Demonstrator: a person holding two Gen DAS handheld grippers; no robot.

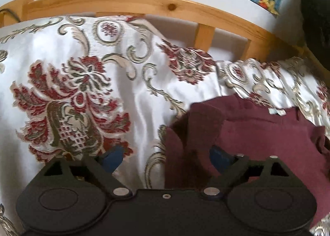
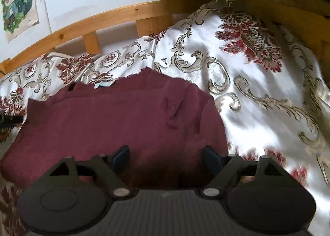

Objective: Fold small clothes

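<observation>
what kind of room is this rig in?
Likely a bedroom: a floral bedspread on a bed with a slatted wooden headboard, and drawings taped to the wall. A maroon garment lies on the bedspread.

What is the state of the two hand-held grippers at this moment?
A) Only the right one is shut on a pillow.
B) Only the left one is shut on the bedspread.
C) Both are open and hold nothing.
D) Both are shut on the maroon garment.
C: the left hand-held gripper and the right hand-held gripper show fingers wide apart, over the maroon garment, gripping nothing.

Bedroom: wooden bedframe (image 1: 144, 0), floral bedspread (image 1: 82, 91)
</observation>
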